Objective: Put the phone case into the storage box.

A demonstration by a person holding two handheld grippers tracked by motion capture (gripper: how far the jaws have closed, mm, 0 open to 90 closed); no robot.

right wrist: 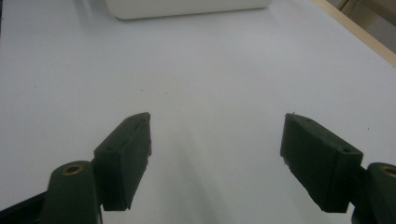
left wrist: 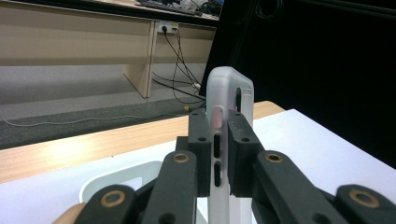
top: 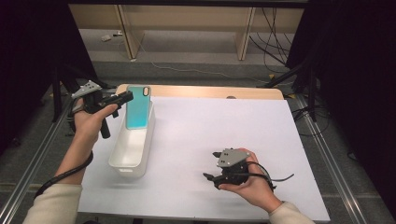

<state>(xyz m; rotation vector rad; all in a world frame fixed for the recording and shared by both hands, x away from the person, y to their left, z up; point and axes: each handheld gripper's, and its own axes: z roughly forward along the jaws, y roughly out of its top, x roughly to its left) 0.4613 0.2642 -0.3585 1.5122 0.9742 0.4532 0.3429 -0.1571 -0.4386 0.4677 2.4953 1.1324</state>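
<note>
- Your right claw (top: 211, 169) sits nearest the camera, low on the white bench (top: 224, 135), jaws spread wide with nothing between them; in the right gripper view you see bare white surface between the two black pads (right wrist: 126, 154).
- Your left claw (top: 125, 98) is clenched on the phone case (top: 139, 108), a teal case with a camera cut-out near its top edge.
- Held upright, the case stands on its short end inside the far part of the white tub (top: 133, 149), or just above its floor; you cannot tell from these views whether it touches the bottom.
- From the left gripper view, the jaws pinch the phone case (left wrist: 229, 121) across its thin side wall, by the button slots, with the frosted top edge rising clear above the pads (left wrist: 201, 140).
- The step in hand looks like placing the case into the tub, or lifting it out; either way, keep the case vertical and move it straight along the tub's long axis so its lower corner does not catch the rim (top: 150, 140).
- Hold the pinch steady: the wall is thin and soft, so a twist of your wrist could flex it and let it slip.
- Leave your right claw where it is, well apart from the tub, unless the tub starts to slide; then steady its near end.
</note>
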